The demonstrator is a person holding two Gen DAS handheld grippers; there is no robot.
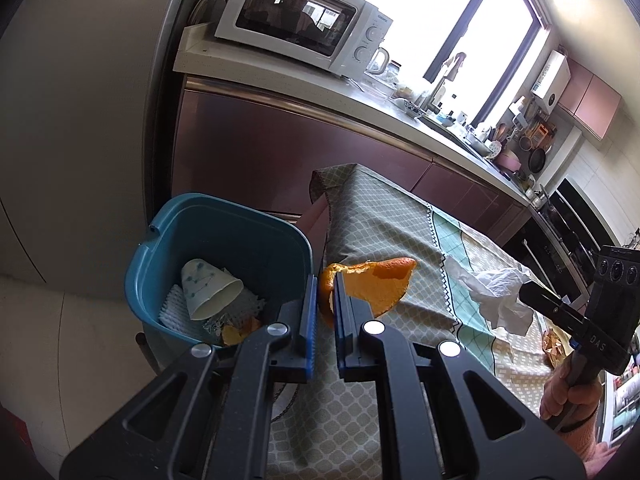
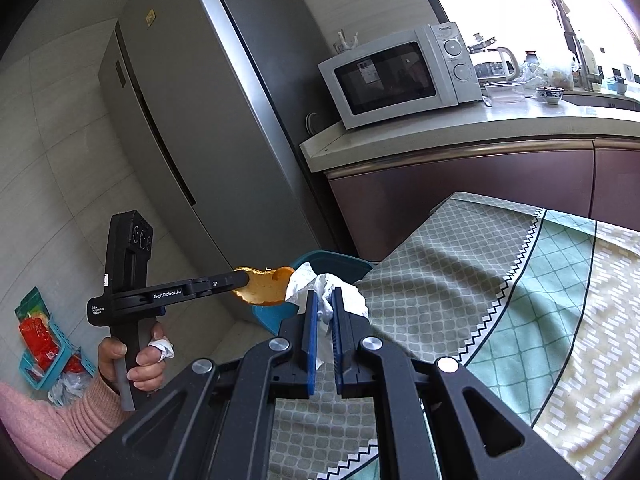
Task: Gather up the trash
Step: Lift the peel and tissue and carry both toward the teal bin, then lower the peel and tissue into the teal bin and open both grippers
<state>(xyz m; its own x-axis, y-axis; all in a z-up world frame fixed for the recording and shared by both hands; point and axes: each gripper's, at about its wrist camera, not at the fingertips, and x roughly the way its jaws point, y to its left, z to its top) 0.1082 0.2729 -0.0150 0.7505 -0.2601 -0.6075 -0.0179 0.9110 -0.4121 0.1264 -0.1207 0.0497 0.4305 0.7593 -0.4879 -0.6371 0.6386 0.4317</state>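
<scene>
I have my left gripper (image 1: 325,280) clenched on a piece of orange peel (image 1: 372,286), its blue pads pinching the peel's near edge while the rest fans out to the right above the patterned tablecloth (image 1: 384,216). The peel sits just beside the rim of the teal bin (image 1: 224,216), which stands off the table's left end. Inside the bin I see a paper cup (image 1: 210,288) lying on its side, white foam netting (image 1: 172,308) under it, and a scrap of peel near the front wall.

My right gripper (image 2: 325,300) grasps a crumpled white tissue (image 2: 320,286), which bulges out above and to both sides of the pads. In the right wrist view the tissue hangs over the table's edge, in front of the bin, and nearly touches the peel held by the left gripper. A hand (image 2: 132,364) in a pink sleeve grips the left handle. A microwave (image 2: 400,76) stands on the counter behind, next to a fridge (image 2: 200,120).
</scene>
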